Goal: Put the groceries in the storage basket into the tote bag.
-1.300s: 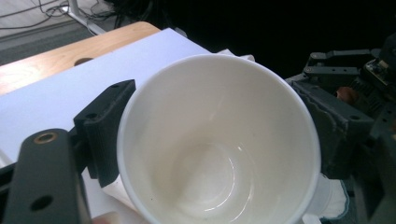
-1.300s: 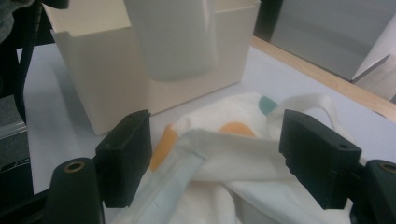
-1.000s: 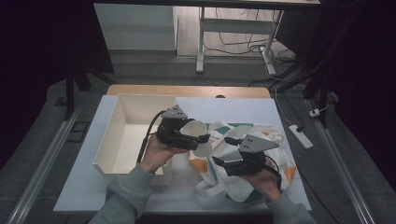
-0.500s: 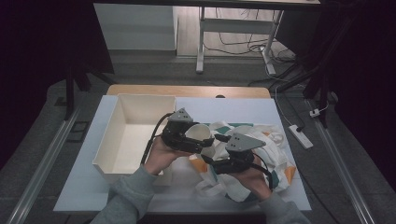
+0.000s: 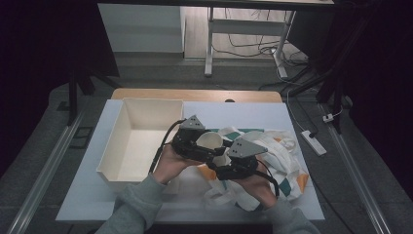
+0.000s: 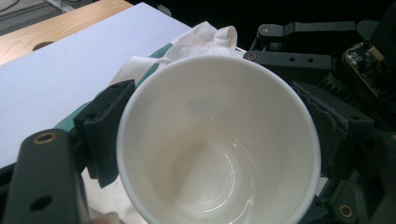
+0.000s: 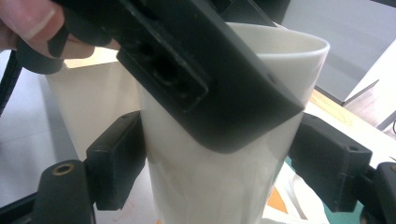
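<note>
While both of my grippers crowd together at the middle of the table, I have one white cup [image 5: 210, 142] caught between them. Nearest me, the right gripper [image 5: 228, 163] has its jaws set against opposite sides of the cup's wall, closed only as far as the cup's width; in the right gripper view the cup [image 7: 219, 140] stands between its pads with the rim up and tilted to the right. Just beyond it the left gripper [image 5: 202, 146] grips the same cup; in the left gripper view I look straight down the cup's [image 6: 218, 140] mouth, and its jaws sit one on each side of the rim, touching it. I see nothing in the cup, just a glossy white bottom. From the high view its long axis leans, with the mouth facing up and toward me. Under both grippers lies a heap of white cloth [image 5: 280, 153] with green and orange patches. Left of them sits a white tray [image 5: 111, 158], its floor bare. Farther off runs the table's wooden edge [image 5: 195, 94].
</note>
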The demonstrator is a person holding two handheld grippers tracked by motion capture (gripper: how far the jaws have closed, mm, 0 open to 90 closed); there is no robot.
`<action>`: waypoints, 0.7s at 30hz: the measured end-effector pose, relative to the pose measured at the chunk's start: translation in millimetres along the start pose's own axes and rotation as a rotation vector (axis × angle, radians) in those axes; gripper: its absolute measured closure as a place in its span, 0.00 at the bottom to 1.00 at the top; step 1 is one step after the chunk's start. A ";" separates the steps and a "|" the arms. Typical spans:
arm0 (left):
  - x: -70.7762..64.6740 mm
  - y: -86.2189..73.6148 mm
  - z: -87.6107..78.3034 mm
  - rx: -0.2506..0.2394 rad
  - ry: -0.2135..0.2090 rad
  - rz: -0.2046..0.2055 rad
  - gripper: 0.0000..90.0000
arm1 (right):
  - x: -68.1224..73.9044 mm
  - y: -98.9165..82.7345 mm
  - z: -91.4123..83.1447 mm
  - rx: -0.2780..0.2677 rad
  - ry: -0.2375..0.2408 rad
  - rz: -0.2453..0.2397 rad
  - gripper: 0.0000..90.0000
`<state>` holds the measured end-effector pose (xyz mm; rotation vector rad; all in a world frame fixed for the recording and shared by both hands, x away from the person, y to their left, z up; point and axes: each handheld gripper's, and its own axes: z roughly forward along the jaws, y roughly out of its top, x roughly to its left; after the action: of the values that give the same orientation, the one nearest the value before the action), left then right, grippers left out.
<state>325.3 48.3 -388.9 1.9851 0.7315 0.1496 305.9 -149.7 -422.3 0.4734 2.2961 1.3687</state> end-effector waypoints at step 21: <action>-2.4 -0.3 0.7 0.008 -0.013 0.003 0.21 | 2.7 2.5 -0.1 0.021 -0.001 0.011 0.24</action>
<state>323.5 46.5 -389.1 1.9931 0.7221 0.1351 303.8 -147.3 -420.6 0.4944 2.3124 1.3503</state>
